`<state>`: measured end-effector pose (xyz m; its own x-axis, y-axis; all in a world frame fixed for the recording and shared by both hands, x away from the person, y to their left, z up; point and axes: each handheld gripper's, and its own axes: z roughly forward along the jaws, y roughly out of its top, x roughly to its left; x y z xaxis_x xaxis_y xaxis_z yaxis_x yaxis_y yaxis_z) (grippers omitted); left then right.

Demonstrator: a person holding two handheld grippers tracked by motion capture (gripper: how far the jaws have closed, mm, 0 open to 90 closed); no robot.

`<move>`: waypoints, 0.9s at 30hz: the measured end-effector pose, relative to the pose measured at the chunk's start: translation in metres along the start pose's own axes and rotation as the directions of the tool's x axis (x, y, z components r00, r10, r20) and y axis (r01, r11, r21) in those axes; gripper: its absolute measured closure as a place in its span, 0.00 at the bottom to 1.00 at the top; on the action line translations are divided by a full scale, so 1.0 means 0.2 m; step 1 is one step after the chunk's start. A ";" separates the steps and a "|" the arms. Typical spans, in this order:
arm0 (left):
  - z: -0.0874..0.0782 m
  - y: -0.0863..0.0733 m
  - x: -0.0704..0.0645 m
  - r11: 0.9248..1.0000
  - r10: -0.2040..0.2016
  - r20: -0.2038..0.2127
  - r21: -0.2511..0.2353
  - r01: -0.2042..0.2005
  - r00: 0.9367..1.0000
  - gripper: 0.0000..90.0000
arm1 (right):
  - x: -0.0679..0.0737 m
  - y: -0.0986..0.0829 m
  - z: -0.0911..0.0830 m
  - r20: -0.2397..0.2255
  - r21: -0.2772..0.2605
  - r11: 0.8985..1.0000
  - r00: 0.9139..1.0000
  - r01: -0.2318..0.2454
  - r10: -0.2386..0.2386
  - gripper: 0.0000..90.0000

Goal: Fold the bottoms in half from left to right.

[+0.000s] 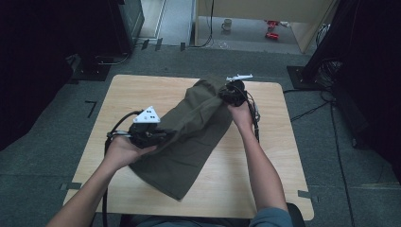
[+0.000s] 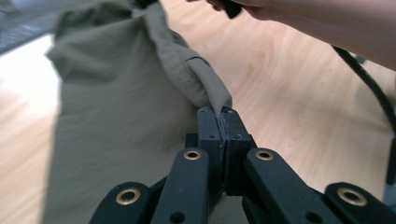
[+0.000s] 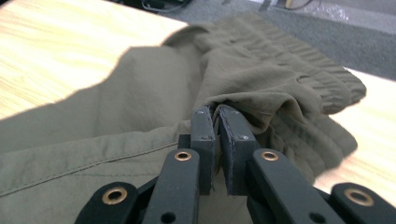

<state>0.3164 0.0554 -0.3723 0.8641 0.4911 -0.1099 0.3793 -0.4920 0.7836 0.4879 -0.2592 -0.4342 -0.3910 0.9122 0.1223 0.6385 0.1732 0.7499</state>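
While the olive trousers (image 1: 189, 137) are lying slantwise across the wooden table (image 1: 265, 175), we are pinching one long edge at two spots, seemingly mid-fold. Next we are likely needing to lift and carry that edge across together. The left gripper (image 2: 219, 116) and right gripper (image 3: 217, 114) are both clamping cloth, jaws nearly touching.
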 end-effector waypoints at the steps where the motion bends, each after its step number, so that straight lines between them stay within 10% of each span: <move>1: 0.02 -0.01 -0.01 1.000 -0.003 0.013 0.000 0.003 1.000 1.00 | -0.01 -0.01 0.00 0.004 0.011 1.000 1.000 -0.003 0.003 0.93; 11: 0.13 -0.07 -0.09 0.999 -0.022 0.137 0.037 0.017 0.990 0.87 | -0.10 -0.10 -0.07 0.038 0.014 1.000 0.999 0.001 -0.001 0.81; 18: 0.07 -0.07 -0.04 1.000 -0.008 0.110 0.011 0.007 0.994 0.82 | -0.09 -0.11 -0.11 0.026 0.005 1.000 1.000 0.010 -0.010 0.81; 27: 0.13 -0.13 0.19 1.000 -0.001 0.036 0.017 0.001 0.999 0.81 | -0.02 -0.15 -0.08 -0.023 0.026 0.999 1.000 0.021 -0.021 0.80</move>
<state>0.3487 0.0684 -0.4136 0.8750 0.4655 -0.1328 0.3855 -0.5042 0.7728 0.4583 -0.2735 -0.4466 -0.4196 0.8995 0.1219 0.6468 0.2021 0.7354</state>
